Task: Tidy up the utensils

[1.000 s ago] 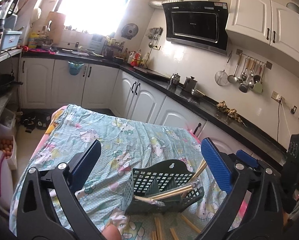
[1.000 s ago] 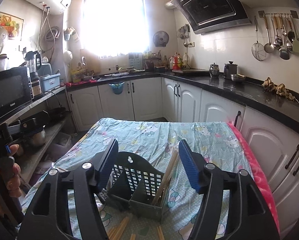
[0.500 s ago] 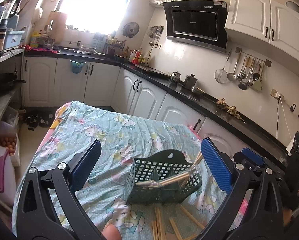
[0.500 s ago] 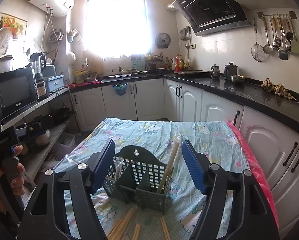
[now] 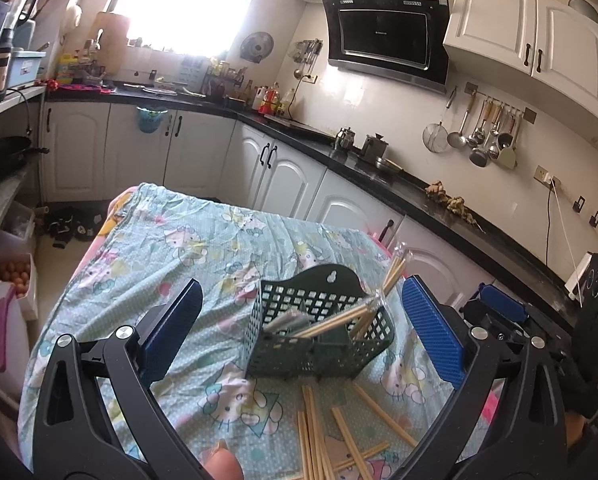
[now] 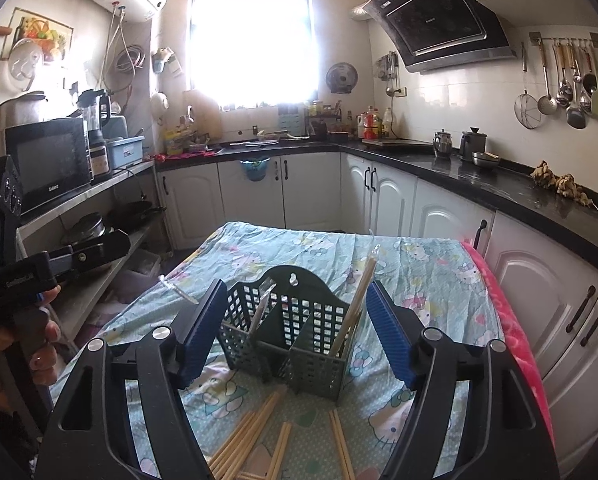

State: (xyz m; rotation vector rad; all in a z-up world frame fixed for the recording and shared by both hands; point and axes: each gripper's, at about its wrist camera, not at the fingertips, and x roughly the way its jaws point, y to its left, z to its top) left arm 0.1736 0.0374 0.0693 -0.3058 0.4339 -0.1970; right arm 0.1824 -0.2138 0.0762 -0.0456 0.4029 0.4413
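A dark green slotted utensil holder (image 5: 319, 328) stands on the table's patterned cloth; it also shows in the right wrist view (image 6: 287, 328). Several wooden chopsticks (image 5: 383, 292) lean inside it; they show in the right wrist view (image 6: 357, 300) too. More loose chopsticks (image 5: 327, 432) lie on the cloth in front of the holder, also in the right wrist view (image 6: 255, 428). My left gripper (image 5: 299, 332) is open and empty, held above and before the holder. My right gripper (image 6: 293, 328) is open and empty, its jaws framing the holder.
The table cloth (image 5: 171, 248) hangs over the table's far and left edges. White cabinets with a black counter (image 6: 479, 184) run behind and to the right. Shelves with a microwave (image 6: 47, 164) stand left. A pink cloth edge (image 6: 511, 332) lines the table's right side.
Both grippers have pulled back and up from the holder, so more loose chopsticks show in front of it. Both stay open and empty.
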